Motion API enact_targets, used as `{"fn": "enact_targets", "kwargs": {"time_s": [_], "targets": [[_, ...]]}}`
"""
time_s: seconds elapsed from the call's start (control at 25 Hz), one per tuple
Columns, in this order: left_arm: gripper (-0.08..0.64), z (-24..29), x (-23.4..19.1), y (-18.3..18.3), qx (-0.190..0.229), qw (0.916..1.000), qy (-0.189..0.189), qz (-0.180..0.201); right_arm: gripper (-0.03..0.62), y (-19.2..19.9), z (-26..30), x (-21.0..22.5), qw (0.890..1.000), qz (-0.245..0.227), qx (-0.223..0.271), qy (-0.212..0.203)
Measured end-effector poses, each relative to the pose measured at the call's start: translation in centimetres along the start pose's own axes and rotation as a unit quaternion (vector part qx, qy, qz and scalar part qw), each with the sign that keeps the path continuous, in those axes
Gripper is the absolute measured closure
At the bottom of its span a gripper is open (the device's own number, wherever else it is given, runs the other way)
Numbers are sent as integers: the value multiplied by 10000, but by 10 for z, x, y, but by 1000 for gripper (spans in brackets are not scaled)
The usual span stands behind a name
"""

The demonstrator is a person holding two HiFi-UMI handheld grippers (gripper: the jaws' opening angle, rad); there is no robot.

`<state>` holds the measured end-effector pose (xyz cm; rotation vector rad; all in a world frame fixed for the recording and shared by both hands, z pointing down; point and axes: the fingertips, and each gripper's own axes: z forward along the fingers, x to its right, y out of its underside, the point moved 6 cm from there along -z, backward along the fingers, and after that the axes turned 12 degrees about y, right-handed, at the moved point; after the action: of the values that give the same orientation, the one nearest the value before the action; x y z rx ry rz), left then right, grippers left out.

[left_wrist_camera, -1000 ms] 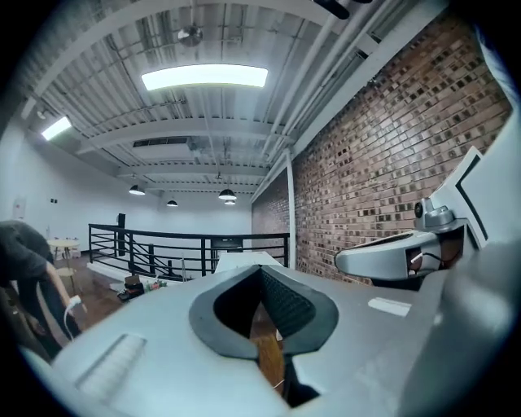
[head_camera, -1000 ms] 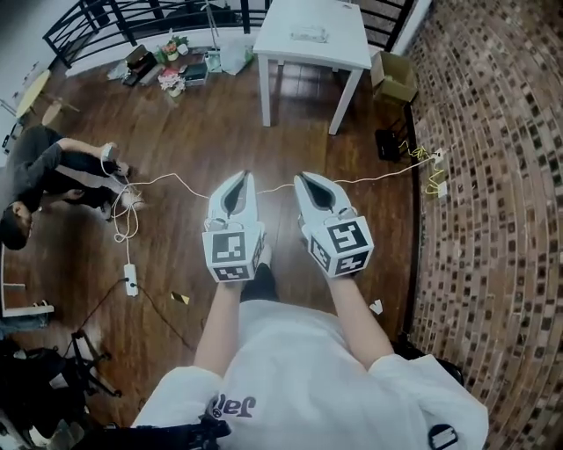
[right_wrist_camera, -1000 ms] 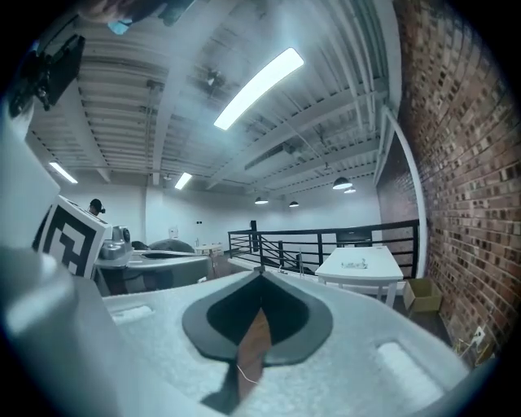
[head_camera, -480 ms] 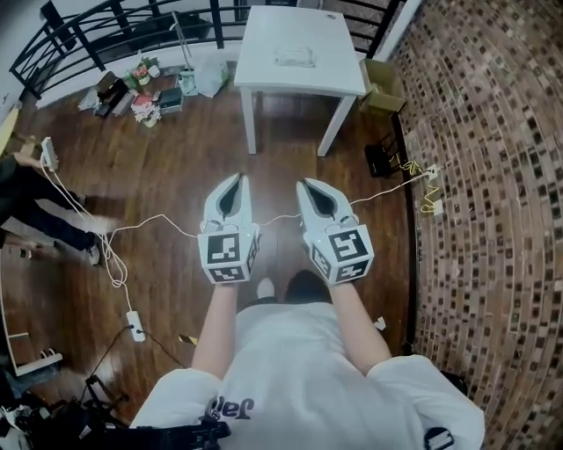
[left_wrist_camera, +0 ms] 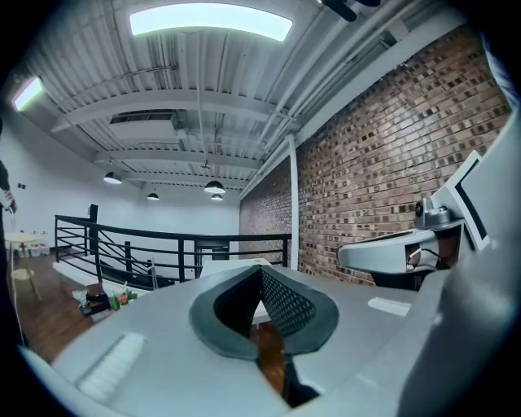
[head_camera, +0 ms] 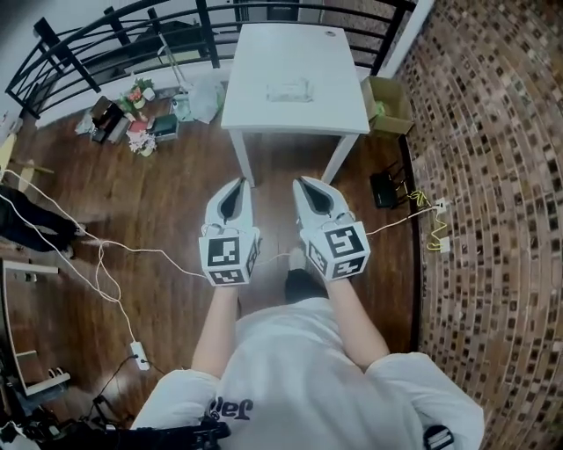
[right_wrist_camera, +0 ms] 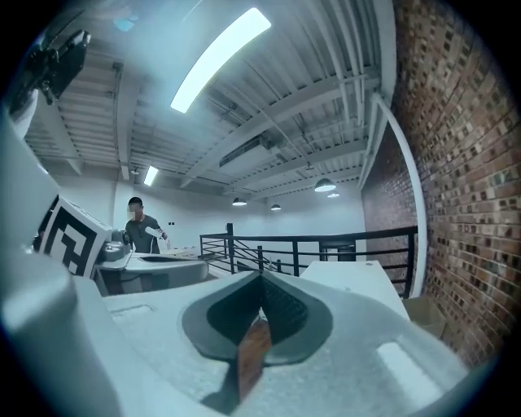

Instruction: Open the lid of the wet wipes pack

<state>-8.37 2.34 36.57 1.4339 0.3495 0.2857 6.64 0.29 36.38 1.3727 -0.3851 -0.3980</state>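
The wet wipes pack (head_camera: 290,90) lies flat, a pale packet near the middle of the white table (head_camera: 334,105) at the top of the head view. My left gripper (head_camera: 240,182) and right gripper (head_camera: 297,180) are held side by side in front of my body, over the wooden floor just short of the table's near edge. Both point at the table. Each is shut with nothing between its jaws, as the left gripper (left_wrist_camera: 260,267) and the right gripper (right_wrist_camera: 261,275) show in their own views. The table top (right_wrist_camera: 358,277) lies ahead.
A black railing (head_camera: 132,26) runs behind the table. A cardboard box (head_camera: 387,92) and a black item (head_camera: 385,189) sit by the brick wall (head_camera: 493,220). White cables (head_camera: 106,255) trail over the floor at left. Bags and flowers (head_camera: 141,114) lie near the railing.
The table has come much closer in the head view as I walked toward it. Both grippers kept their pose and stayed shut. The person on the floor at left has slid out of view.
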Motion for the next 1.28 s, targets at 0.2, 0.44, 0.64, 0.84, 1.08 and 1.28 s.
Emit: {"fn": "enact_targets", "kwargs": {"time_s": [0.2,0.44,0.64,0.84,1.08,1.28], "targets": [[545,96,-25,-35,-57,9998,-141,156,601,-37,87,70,9999,73,117,-74],[545,163,-55,-28,-275,9993,-169,165,601,-30,167,109,9991,299,-285,-133],[545,214,-99,-26,-362,9993,-66,25,601,-16,224,112,9982,206,-527,-194],[545,293,-159,-34,-357,9987,354,96,601,-33,308,126,9990,26,-449,51],[543,366,-226,-24,-301,9965,776,62,601,-50,385,139,9974,-373,-366,496],[545,413,-247,28,-931,9896,1088,-163,601,-1,415,165,9913,-34,-987,874]]}}
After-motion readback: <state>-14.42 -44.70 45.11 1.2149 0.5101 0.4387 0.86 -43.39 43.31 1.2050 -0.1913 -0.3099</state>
